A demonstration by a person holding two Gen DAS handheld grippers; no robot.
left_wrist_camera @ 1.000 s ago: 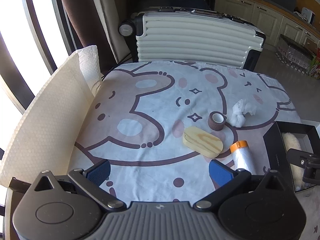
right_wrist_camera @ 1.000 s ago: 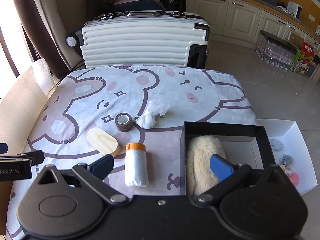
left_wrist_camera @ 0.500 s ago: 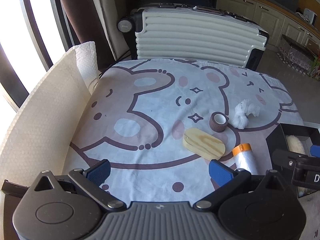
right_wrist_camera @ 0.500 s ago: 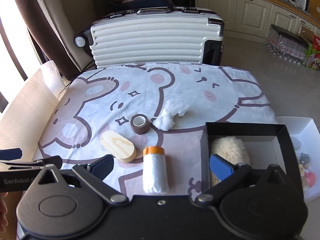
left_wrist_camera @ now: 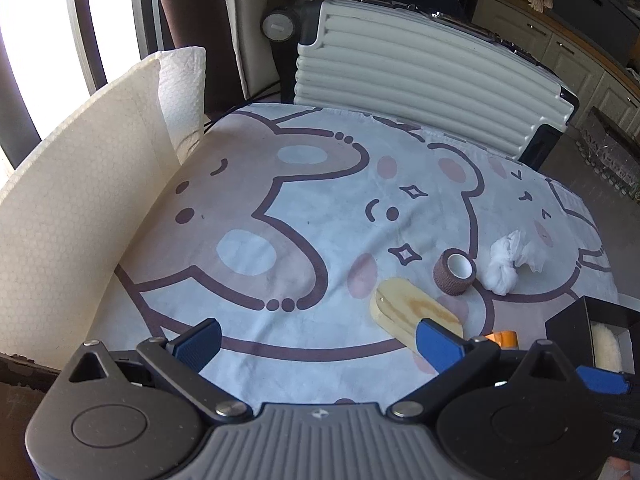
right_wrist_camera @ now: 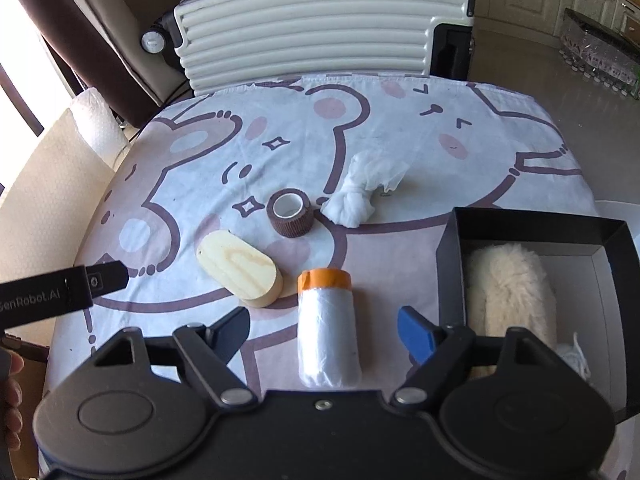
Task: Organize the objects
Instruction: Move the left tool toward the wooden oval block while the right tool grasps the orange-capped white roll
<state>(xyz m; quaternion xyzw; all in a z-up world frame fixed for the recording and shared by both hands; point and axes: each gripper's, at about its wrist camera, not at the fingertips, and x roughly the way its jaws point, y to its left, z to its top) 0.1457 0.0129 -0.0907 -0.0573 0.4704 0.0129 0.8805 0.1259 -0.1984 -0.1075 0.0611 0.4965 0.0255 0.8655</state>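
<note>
On the bear-print cloth lie an oval wooden block, a brown tape roll, a white crumpled bag and a white plastic roll with an orange end. A black box at the right holds a cream fluffy pad. My right gripper is open, its fingers on either side of the white roll. My left gripper is open and empty above the cloth, left of the wooden block. The tape roll and the bag lie beyond it.
A white ribbed suitcase stands behind the table. A curved sheet of white bubble wrap stands along the left edge. A white box lies at the right beyond the black box. The left gripper's body shows at the left.
My right gripper has moved left and forward, from over the black box to straddling the white roll. My left gripper has shifted left and tilted; the roll is now mostly hidden behind its right finger.
</note>
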